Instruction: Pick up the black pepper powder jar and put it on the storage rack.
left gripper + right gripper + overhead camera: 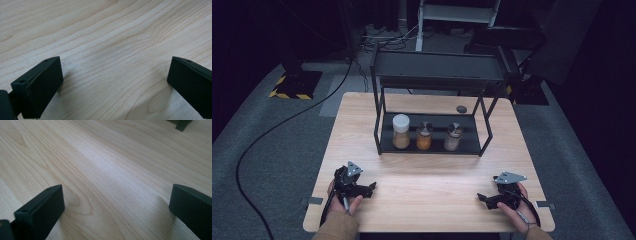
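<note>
**Risk check before reaching for the jars**

Near edge of worktop (pixel 427 200): left claw (pixel 371 188) and right claw (pixel 482 197) resting low, each with jaws wide apart, nothing between them, bare wood beneath.

Farther off, well apart from both claws: three jars on the bottom tray of a black rack (pixel 432 142) — white-capped jar (pixel 401 131), orange jar (pixel 424 136), pale jar (pixel 453 137), side by side, upright.

Likely hazards:
- Striking the rack frame or upper shelf on entry, owing to the tight opening.
- Tipping a neighbouring jar, owing to close spacing.
- Slipping off a round jar if gripped off-centre.
</note>
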A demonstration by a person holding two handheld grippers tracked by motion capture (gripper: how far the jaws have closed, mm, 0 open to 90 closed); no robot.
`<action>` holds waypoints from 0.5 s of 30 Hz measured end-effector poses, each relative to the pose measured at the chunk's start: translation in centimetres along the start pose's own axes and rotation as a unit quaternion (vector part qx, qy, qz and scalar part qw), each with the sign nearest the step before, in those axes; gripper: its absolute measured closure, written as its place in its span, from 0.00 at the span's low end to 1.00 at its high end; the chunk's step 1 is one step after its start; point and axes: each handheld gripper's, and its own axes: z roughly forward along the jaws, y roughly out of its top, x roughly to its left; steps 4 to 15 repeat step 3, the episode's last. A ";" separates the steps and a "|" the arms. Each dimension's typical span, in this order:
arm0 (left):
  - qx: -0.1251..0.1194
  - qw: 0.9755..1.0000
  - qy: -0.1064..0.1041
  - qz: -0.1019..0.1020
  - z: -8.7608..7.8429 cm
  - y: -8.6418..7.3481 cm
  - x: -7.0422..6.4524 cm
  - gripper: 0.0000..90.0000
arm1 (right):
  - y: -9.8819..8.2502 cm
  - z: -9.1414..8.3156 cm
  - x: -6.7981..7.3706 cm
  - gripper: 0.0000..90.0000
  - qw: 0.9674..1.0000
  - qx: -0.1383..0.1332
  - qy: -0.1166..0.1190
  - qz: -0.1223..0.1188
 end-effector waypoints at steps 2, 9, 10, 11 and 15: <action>0.000 1.000 0.000 0.000 0.0 0.0 0.0 0.00 | 0.0 0.0 0.0 0.00 1.000 0.000 0.000 0.000; 0.000 1.000 0.000 0.000 0.0 0.0 0.0 0.00 | 0.0 0.0 0.0 0.00 1.000 0.000 0.000 0.000; 0.000 1.000 0.000 0.000 0.0 0.0 0.0 0.00 | 0.0 0.0 0.0 0.00 1.000 0.000 0.000 0.000; 0.000 1.000 0.000 0.000 0.0 0.0 0.0 0.00 | 0.0 0.0 0.0 0.00 1.000 0.000 0.000 0.000; 0.000 1.000 0.000 0.000 0.0 0.0 0.0 0.00 | 0.0 0.0 0.0 0.00 1.000 0.000 0.000 0.000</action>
